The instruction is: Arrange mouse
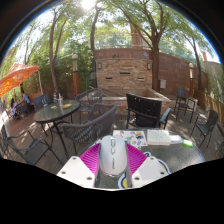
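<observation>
Both magenta-padded fingers (88,160) of my gripper (113,165) are clamped on the grey-white plastic mouse (113,154), above the patio table (185,155).

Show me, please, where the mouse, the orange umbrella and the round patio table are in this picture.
mouse (113,155): gripper view, middle of its white back, between the fingers.
orange umbrella (17,77): gripper view, on its canopy.
round patio table (56,112): gripper view, on its dark top.

Grey-white mouse (113,155), magenta pads (92,155), orange umbrella (18,76), black chairs (148,110).
</observation>
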A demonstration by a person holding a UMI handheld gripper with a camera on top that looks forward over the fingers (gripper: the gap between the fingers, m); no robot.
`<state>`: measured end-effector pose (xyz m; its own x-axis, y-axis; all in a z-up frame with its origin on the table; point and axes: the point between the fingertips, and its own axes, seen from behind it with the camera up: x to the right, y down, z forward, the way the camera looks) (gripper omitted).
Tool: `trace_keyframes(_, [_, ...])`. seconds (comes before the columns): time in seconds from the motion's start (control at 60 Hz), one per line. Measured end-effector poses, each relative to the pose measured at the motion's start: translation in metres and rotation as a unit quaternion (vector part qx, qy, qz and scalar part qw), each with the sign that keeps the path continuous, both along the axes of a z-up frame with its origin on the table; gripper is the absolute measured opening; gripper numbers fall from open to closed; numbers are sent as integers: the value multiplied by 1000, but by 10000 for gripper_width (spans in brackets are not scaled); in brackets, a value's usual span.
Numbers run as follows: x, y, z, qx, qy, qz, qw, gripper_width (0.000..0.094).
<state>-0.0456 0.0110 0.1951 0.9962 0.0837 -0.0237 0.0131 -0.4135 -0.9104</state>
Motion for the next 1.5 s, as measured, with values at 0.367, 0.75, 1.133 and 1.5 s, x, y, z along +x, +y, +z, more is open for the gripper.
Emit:
trace_keyframes(0.367, [158, 28, -176, -152, -18, -78, 985, 411])
trace_keyframes(0.75, [147, -4, -138, -156, -33, -50, 986, 862])
trace_keyframes(1.133, [109, -113, -18, -95, -68, -72, 991, 861])
trace_keyframes(1.5, [91, -197, 14, -82, -68, -94, 990, 869])
